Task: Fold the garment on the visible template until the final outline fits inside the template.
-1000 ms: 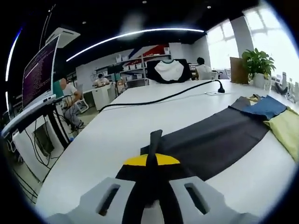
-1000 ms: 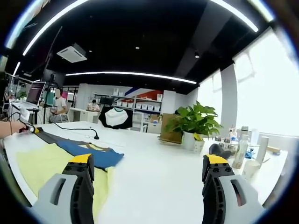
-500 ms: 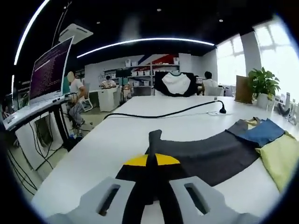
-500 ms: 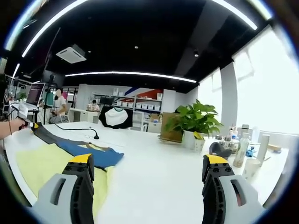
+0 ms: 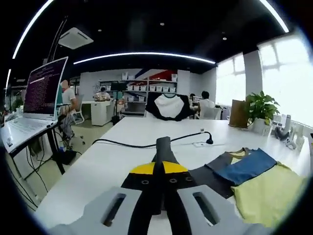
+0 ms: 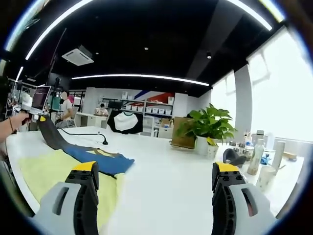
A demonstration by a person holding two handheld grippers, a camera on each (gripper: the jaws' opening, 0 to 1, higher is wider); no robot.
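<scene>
Left gripper is lifting a dark strip of the garment above the white worktop.

The left gripper is pinching the dark cloth between closed jaws. The garment, yellow with a blue part, is lying on the worktop at 9 o'clock of the right gripper, whose jaws are standing wide and holding nothing.

My left gripper has its jaws pinched together on dark cloth, while my right gripper hangs with jaws spread wide.
</scene>
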